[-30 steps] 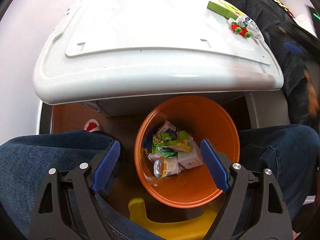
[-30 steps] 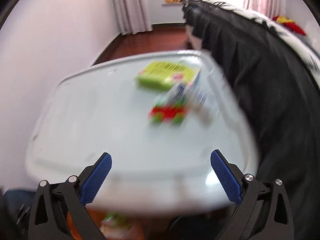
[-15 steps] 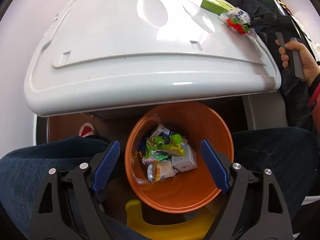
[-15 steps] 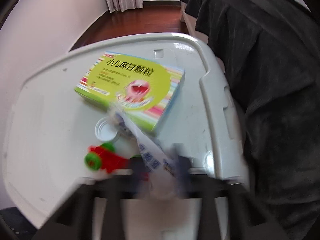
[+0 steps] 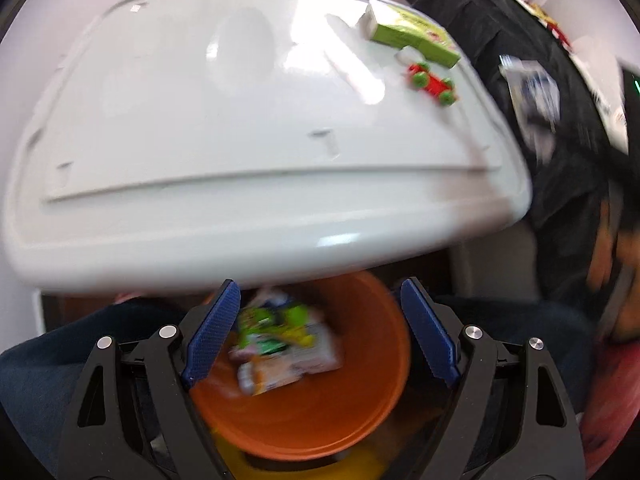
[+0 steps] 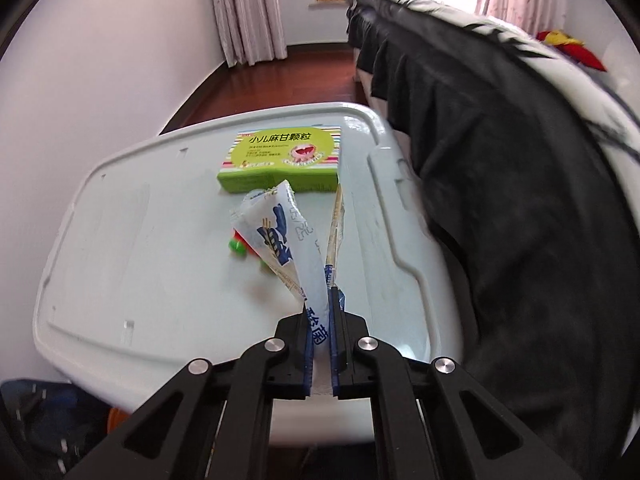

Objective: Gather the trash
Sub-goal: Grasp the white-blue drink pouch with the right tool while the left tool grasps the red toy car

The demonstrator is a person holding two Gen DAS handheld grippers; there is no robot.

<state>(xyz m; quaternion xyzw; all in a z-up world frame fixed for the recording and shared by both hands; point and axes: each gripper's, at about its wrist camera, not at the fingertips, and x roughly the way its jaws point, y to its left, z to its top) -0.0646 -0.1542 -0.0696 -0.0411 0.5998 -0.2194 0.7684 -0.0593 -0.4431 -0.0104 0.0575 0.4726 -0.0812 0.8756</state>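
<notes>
My right gripper [image 6: 319, 312] is shut on a white and blue plastic wrapper [image 6: 280, 236] and holds it above the white table [image 6: 132, 264]. The wrapper also shows blurred at the right of the left wrist view [image 5: 532, 92]. My left gripper [image 5: 320, 320] is open and empty above an orange bin [image 5: 320, 412] that stands below the table edge between the person's knees. The bin holds several wrappers and small cartons [image 5: 280, 344]. A green medicine box [image 6: 284, 160] and a red toy car with green wheels [image 5: 434, 82] lie on the table.
A bed with a dark cover [image 6: 500, 160] runs along the table's right side. A white wall [image 6: 100, 80] is on the left. A yellow object [image 5: 372, 466] lies under the bin. The person's jeans-clad legs [image 5: 48, 376] flank the bin.
My right gripper closed on the wrapper and lifted it off the table beside the toy car. My left gripper shifted slightly over the bin, still open.
</notes>
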